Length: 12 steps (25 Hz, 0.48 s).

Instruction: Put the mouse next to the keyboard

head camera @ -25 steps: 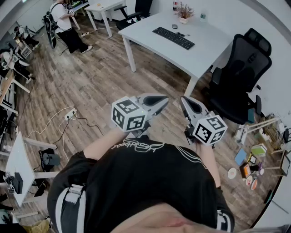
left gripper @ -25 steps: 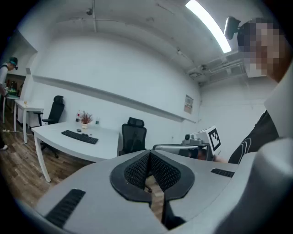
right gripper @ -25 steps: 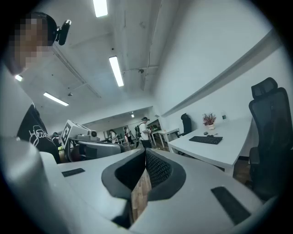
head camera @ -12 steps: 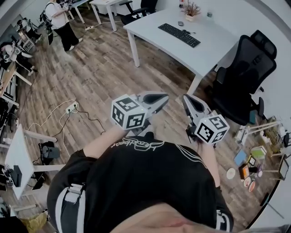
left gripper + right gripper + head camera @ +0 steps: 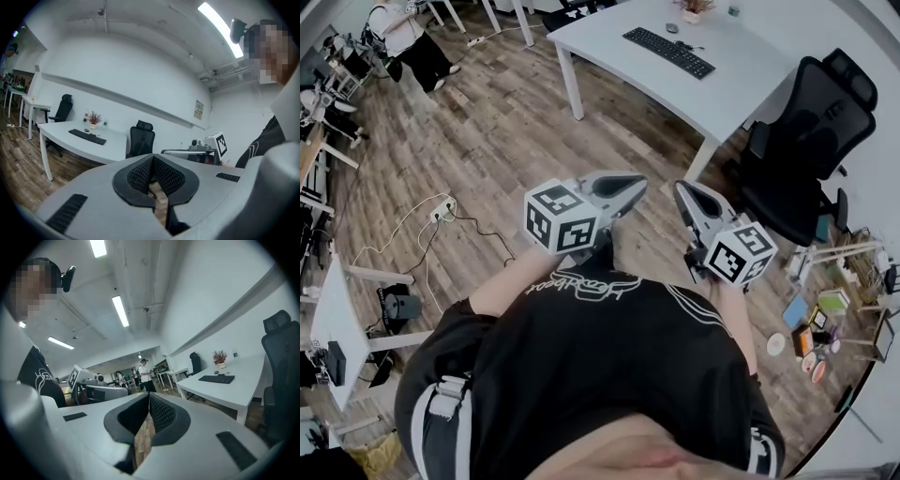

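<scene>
A black keyboard (image 5: 668,52) lies on the white table (image 5: 741,84) far ahead, with a small dark mouse (image 5: 673,28) just beyond it. Both grippers are held out at waist height above the wood floor, well short of the table. The left gripper (image 5: 637,184) is shut with nothing in it, and so is the right gripper (image 5: 679,188). In the left gripper view the keyboard (image 5: 87,136) and the mouse (image 5: 86,130) are small and distant beyond the shut left gripper (image 5: 152,156). The right gripper view shows the keyboard (image 5: 216,378) and mouse (image 5: 216,371) past its shut right gripper (image 5: 149,394).
A black office chair (image 5: 806,141) stands at the table's near right corner. A potted plant (image 5: 694,7) is on the table's far side. A power strip with cables (image 5: 442,211) lies on the floor at left. Other people (image 5: 398,37) stand far left. Small clutter (image 5: 825,319) sits by the right wall.
The table, keyboard and chair have slid upward in the head view. Both grippers keep the same pose, shut and side by side.
</scene>
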Tool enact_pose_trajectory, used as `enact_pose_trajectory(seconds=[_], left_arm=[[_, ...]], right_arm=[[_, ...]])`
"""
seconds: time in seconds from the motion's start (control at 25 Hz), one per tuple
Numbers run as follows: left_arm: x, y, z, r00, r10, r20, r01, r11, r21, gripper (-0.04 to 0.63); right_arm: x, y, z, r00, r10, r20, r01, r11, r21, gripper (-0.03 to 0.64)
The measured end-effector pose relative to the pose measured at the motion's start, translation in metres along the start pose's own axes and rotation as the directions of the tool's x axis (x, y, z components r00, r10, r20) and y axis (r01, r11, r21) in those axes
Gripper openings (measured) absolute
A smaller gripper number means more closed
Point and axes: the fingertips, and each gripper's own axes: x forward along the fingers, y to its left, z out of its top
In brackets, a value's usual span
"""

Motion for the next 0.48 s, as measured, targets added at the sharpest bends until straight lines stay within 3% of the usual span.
enact_pose_trajectory(seconds=[0.48], left_arm=[[0.041,0.075,0.009,0.999,-0.037,0.007,0.038,0.999,-0.034,0.008]], right_arm=[[0.054,-0.066,-0.006,0.997,-0.063,-0.046,0.064,0.998,0.013,0.011]])
